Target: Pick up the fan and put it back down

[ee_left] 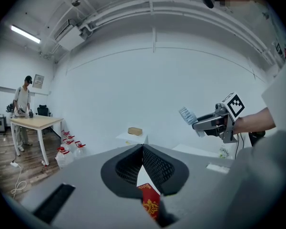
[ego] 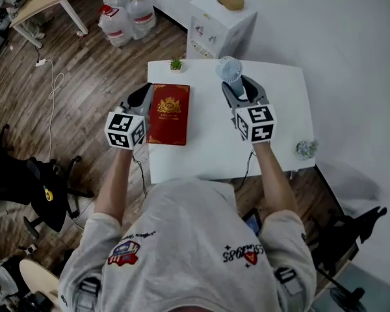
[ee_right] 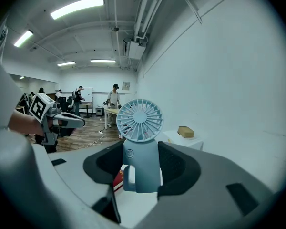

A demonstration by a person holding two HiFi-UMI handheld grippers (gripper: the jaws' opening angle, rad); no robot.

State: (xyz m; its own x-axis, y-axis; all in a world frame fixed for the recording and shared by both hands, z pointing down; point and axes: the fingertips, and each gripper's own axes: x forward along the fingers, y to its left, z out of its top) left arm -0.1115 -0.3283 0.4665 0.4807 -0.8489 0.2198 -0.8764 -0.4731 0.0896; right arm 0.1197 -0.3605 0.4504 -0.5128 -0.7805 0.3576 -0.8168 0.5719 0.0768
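A small pale blue hand fan (ego: 231, 68) stands upright between the jaws of my right gripper (ego: 237, 84), held off the white table (ego: 279, 122) over its far middle. In the right gripper view the fan (ee_right: 139, 142) fills the centre, its handle clamped by the black pads (ee_right: 174, 166), its round grille above them. My left gripper (ego: 143, 96) hovers at the table's left edge beside a red book (ego: 168, 114), jaws closed tip to tip on nothing (ee_left: 143, 151). The left gripper view shows the fan (ee_left: 187, 114) in the right gripper (ee_left: 214, 123) from the side.
A tiny potted plant (ego: 176, 64) sits at the table's far edge and a small glassy object (ego: 305, 149) at its right edge. Behind stand a white cabinet (ego: 221, 18) and water bottles (ego: 127, 15). An office chair (ego: 45, 187) is on the left, on wooden floor.
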